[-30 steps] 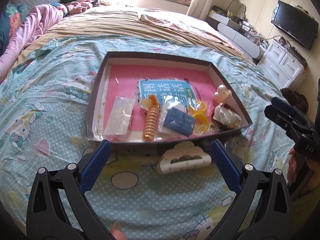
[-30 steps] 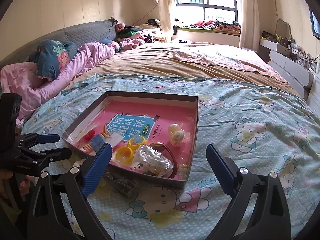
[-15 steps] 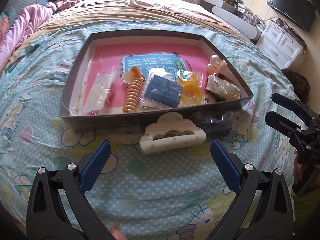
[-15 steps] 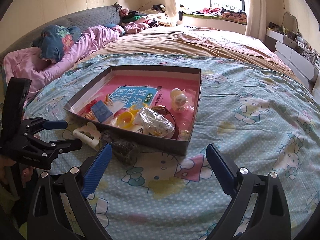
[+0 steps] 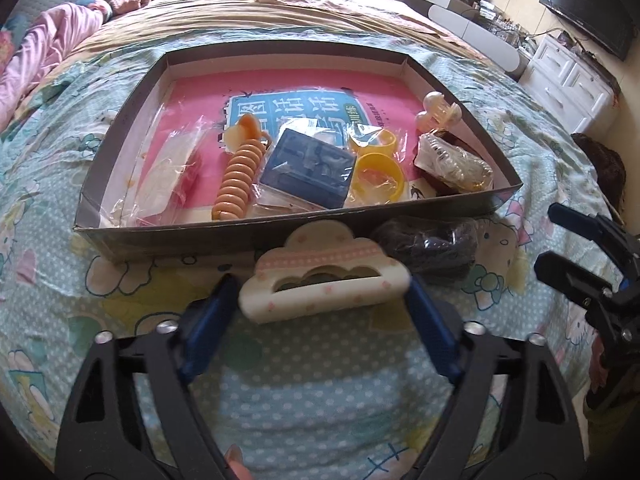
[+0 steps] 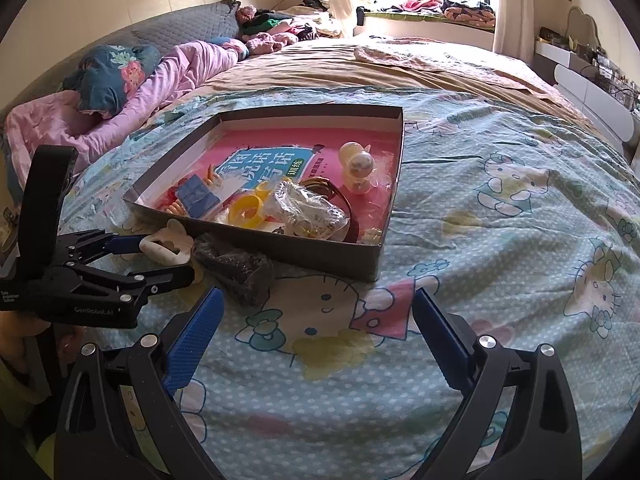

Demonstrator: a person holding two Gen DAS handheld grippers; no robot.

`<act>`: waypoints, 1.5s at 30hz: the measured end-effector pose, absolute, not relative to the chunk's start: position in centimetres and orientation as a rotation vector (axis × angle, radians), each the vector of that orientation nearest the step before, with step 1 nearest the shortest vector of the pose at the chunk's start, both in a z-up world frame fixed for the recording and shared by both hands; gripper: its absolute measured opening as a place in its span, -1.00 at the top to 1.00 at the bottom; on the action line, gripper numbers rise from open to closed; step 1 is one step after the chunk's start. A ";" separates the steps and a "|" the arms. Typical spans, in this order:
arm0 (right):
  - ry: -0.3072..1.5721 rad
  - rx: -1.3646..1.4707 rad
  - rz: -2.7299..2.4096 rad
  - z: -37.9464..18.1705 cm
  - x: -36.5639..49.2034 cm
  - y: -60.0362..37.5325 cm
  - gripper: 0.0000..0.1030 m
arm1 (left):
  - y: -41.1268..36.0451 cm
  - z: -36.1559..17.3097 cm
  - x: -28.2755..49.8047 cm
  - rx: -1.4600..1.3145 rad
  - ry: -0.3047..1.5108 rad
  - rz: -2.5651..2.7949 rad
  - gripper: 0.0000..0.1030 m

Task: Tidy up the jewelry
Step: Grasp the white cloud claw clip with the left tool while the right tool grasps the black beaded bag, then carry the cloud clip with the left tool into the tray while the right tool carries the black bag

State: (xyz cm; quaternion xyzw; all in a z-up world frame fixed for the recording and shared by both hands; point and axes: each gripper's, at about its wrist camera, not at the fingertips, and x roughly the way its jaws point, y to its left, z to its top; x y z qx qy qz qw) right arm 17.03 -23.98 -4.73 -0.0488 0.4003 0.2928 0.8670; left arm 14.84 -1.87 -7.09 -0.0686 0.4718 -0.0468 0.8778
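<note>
Bedroom, daylight from the far window; a bed under a pale blue cartoon-cat print bedspread (image 6: 500, 280). On it sits a shallow grey cardboard box (image 5: 304, 236) lined with a pink booklet, holding bagged trinkets: an orange spiral hair tie (image 5: 239, 174), a blue card in plastic (image 5: 310, 168), yellow plastic rings (image 5: 378, 176). Just outside the box's near edge lies a cream cloud-shaped hair claw clip (image 5: 324, 282), with a dark bagged bundle (image 5: 430, 246) beside it. Your left gripper (image 5: 320, 312) has just been closing, its blue pads now flanking the clip's two ends; actual contact cannot be made out. Your right gripper (image 6: 316, 336) stands spread wide over bare bedspread, nothing between its pads.
</note>
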 end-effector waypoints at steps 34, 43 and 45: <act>0.781 -0.144 0.799 -4.0 15.8 -16.0 0.27 | 4.3 -1.1 11.2 -0.197 0.798 -0.056 -0.22; 0.687 -0.115 0.783 -0.5 16.9 -16.7 0.27 | 5.2 -0.2 11.6 -0.214 0.766 -0.028 -0.22; 0.678 -0.112 0.774 -0.1 17.4 -16.6 0.27 | 5.2 -0.2 11.9 -0.217 0.767 -0.030 -0.22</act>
